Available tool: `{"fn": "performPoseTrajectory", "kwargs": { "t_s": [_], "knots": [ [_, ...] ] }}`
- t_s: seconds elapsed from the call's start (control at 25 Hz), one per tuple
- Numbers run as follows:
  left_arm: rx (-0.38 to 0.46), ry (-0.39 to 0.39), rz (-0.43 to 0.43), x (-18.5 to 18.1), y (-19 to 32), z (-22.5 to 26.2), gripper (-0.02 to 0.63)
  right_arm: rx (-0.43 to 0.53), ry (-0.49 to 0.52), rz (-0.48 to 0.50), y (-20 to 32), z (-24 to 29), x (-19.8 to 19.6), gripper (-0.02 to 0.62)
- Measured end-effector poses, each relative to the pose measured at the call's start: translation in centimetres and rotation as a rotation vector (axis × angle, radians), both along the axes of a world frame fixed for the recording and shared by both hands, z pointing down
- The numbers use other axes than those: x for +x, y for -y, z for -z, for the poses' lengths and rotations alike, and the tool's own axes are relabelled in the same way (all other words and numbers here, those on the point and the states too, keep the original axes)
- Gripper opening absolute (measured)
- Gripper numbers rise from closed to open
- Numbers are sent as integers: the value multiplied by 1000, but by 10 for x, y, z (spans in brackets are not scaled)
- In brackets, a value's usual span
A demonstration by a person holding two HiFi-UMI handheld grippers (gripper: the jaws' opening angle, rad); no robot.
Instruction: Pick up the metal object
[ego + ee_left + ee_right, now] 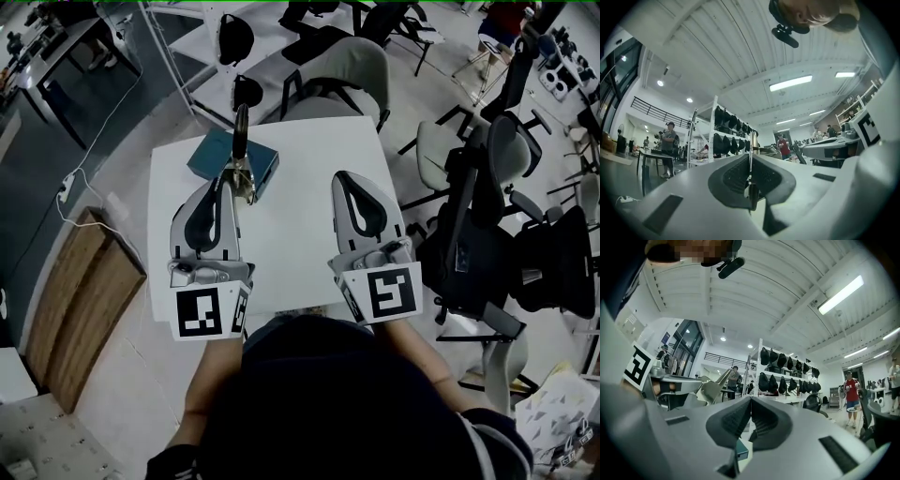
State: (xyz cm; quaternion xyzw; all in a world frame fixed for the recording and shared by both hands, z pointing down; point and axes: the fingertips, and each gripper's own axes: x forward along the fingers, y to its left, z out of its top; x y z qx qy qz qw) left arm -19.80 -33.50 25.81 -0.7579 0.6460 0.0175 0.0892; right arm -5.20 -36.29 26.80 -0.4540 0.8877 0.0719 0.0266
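Lift in hand: left gripper (228,187) jaws clamped on the metal object (242,155), upright at twelve o'clock above the box (208,155). Right gripper (349,183) jaws together, empty. Next, likely, a steady raise clear.

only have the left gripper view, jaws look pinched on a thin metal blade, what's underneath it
Observer: In the head view, the metal object held by the left hand-held gripper overlaps a teal box lying on the white table.
Operator: what's the other gripper doing
Observer: The right hand-held gripper is shut with nothing between its jaws. It sits beside the left one, over bare tabletop.
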Motion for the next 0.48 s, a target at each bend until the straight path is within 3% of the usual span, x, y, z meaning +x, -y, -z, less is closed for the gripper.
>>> {"fn": "performPoseTrajectory", "kwargs": {
  "t_s": [0.2,0.48],
  "knots": [
    [1,7,7,-3,-3,0,28,19,-13,-12,0,1,-1,26],
    [3,5,19,-9,-11,-4,28,-26,-31,-9,-9,-11,-2,26]
  ]
}}
